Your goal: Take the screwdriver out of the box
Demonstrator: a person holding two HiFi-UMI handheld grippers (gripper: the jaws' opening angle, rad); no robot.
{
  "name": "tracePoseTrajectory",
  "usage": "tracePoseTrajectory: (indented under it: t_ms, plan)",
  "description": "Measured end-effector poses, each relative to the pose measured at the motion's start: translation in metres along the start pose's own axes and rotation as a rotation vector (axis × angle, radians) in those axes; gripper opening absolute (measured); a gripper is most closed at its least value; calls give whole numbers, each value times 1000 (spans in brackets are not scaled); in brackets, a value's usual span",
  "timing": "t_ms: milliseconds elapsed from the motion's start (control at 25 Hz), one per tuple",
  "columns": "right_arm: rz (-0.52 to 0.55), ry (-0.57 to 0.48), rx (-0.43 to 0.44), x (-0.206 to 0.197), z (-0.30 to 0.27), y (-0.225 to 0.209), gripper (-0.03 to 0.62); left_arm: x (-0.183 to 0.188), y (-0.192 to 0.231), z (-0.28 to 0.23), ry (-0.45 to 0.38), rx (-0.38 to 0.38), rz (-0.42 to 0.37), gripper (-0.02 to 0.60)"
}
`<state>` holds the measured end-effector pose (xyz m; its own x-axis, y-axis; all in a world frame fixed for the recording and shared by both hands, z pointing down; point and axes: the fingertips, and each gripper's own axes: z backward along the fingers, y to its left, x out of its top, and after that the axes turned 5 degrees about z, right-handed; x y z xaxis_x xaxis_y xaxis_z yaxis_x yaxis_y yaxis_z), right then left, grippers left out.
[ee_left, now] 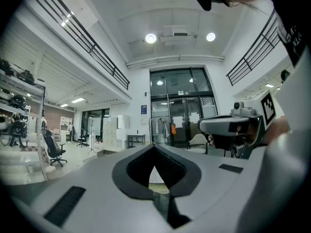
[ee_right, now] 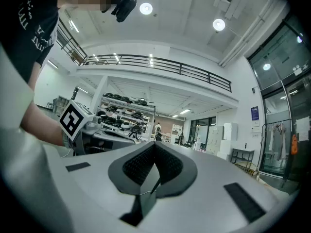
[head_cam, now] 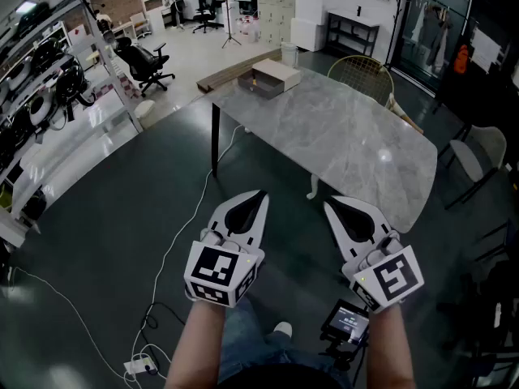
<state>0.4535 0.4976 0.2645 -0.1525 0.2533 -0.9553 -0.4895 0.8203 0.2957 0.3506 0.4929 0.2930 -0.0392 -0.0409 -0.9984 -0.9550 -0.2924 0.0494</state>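
Observation:
An open cardboard box (head_cam: 268, 78) stands at the far end of the grey marble table (head_cam: 340, 140); the screwdriver is not visible in any view. My left gripper (head_cam: 260, 194) and right gripper (head_cam: 328, 204) hover side by side over the dark floor, short of the table's near edge and far from the box. Both point level. The left gripper (ee_left: 154, 149) has its jaws together with nothing between them. The right gripper (ee_right: 155, 145) is likewise shut and empty. Each gripper view catches the other gripper off to its side.
A round-backed chair (head_cam: 362, 73) and another chair (head_cam: 478, 148) stand by the table's far and right sides. Shelves (head_cam: 40, 96) line the left wall, with a black office chair (head_cam: 144, 61) nearby. A white cable (head_cam: 174, 241) runs across the floor to a power strip (head_cam: 142, 366).

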Motion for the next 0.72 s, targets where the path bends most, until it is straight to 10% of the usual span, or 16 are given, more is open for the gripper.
tracePoseTrajectory:
  t_ms: [720]
  plan:
    - [-23,34,53,-8,-111,5,25,17,119,-13,-53,43,60,11]
